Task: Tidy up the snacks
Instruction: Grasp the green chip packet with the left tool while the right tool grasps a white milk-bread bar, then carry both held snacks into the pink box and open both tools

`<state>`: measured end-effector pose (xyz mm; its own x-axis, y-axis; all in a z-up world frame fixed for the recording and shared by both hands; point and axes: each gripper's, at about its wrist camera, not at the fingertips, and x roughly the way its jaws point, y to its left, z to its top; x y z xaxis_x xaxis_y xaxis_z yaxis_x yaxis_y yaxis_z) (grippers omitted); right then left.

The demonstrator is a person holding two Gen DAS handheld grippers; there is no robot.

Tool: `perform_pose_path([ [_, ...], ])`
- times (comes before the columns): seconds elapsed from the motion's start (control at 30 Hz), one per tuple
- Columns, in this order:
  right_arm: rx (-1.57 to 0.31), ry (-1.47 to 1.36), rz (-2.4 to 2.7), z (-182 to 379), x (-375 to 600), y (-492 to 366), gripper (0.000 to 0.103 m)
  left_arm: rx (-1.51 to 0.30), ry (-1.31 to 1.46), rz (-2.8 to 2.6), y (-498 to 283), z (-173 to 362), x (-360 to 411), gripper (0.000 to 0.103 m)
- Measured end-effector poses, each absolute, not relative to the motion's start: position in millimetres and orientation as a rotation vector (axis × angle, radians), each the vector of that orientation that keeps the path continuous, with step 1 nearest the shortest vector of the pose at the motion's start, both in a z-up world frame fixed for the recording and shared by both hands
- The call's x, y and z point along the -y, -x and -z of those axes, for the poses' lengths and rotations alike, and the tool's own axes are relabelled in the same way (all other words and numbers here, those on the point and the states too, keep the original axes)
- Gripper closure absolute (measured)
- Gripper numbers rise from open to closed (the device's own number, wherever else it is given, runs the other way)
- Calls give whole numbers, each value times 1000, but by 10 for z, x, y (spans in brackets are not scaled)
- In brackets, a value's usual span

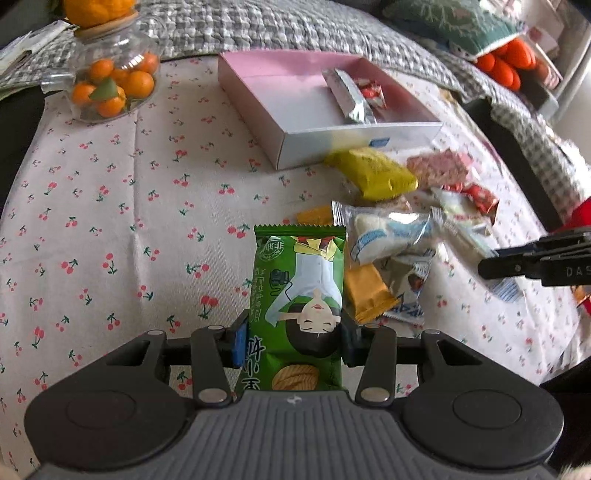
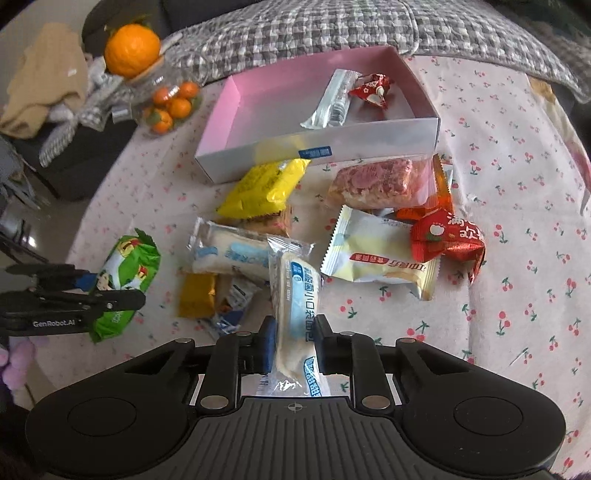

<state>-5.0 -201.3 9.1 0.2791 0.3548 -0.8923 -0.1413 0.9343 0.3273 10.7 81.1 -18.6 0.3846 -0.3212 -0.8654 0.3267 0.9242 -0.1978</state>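
A wide stretch of bare cloth [image 1: 122, 206] is left free on the surface between the jar [image 1: 110, 81] and the box [image 2: 258, 147], and the left half of the box's pink floor is unoccupied, its right half being taken by two packets [image 2: 332, 99]. The box's near wall is crowded on the right by the yellow packet [image 2: 262, 188] and the pink bar [image 2: 373, 181], which lie against or just beside it. Beyond the box, passage is closed off by the checked blanket [image 2: 295, 33].
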Motion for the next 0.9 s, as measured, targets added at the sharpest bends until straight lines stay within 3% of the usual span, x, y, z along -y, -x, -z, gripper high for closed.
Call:
perform_pose_path([
  [0.17, -1220, -268, -348, -219, 2085, 26, 86, -1076, 46, 411, -147, 76, -832, 61],
  [0.27, -1195, -307, -359, -304, 2122, -20, 97, -1063, 73, 408, -186, 21, -838, 61],
  [0.43, -1183, -314, -354, -364, 2133, -107, 97, -1047, 91, 394, -245, -27, -811, 61],
  [0.57, -1264, -309, -374, -248, 2127, -142, 82, -1068, 93, 410, -259, 1, -770, 61],
  [0.7, -1319, -288, -376, -97, 2076, -92, 57, -1099, 65, 415, -231, 70, -730, 61],
  [0.9, -1374, -236, -355, 119, 1955, -75, 56, -1116, 37, 419, -210, 117, -702, 61],
])
